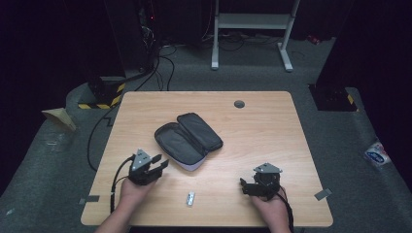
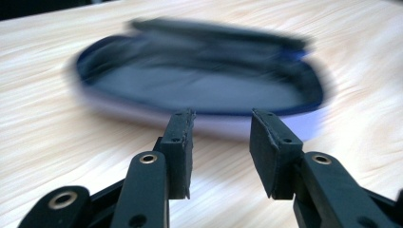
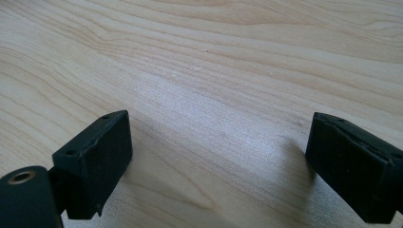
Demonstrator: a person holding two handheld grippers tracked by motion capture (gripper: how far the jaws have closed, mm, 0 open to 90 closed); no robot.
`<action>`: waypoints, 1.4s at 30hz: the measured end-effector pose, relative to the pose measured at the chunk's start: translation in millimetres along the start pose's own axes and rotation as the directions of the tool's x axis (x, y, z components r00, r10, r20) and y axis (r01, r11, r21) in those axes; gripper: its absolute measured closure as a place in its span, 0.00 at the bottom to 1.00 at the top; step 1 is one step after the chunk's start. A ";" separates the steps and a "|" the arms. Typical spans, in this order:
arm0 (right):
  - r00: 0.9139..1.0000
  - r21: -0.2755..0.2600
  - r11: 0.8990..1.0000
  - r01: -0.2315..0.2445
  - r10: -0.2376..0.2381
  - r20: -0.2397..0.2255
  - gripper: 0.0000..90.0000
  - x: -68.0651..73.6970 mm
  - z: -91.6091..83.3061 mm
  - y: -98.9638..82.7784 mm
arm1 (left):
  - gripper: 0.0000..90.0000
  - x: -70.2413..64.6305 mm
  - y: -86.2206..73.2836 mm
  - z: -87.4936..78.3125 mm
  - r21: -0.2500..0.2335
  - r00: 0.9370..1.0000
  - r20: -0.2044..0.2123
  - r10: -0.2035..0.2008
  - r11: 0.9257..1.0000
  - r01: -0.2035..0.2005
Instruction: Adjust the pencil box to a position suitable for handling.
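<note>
An unzipped dark zip case [image 1: 188, 141] lies open near the middle of the wooden bench [image 1: 262, 126]. The left gripper [image 1: 158, 162] sits just beside the case's near-left end, pointing at it with its jaws parted and nothing between them. The right gripper [image 1: 245, 187] rests near the bench's front right, well apart from the case, jaws spread wide over bare wood. A small silver-white object [image 1: 190, 198], too small to identify, lies near the front edge between the hands.
</note>
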State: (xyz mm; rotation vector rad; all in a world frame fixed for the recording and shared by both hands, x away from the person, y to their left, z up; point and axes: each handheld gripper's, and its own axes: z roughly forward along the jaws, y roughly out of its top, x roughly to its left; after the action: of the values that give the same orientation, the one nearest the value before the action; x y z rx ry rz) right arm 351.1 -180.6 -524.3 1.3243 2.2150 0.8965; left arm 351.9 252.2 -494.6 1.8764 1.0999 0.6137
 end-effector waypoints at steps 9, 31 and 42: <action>0.998 -0.127 0.992 -0.017 0.010 -0.056 0.16 26.3 -8.3 18.5 | 0.63 48.5 -32.3 1.2 0.121 0.992 -0.103 -0.075 0.989 0.087; 0.996 -0.164 0.985 -0.049 0.036 -0.080 0.23 93.9 54.9 101.4 | 0.34 45.4 -34.0 8.6 0.172 0.990 -0.128 -0.061 0.982 0.083; 0.998 -0.125 0.991 -0.042 0.035 -0.059 0.27 95.6 64.9 98.5 | 0.37 44.3 -34.2 8.1 0.169 0.991 -0.122 -0.056 0.983 0.076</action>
State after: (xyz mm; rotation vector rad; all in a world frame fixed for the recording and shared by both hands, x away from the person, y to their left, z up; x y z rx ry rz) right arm 408.6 -41.7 -502.9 1.3015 2.1422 1.0821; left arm 364.4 295.9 -528.4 1.9624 1.3230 0.6125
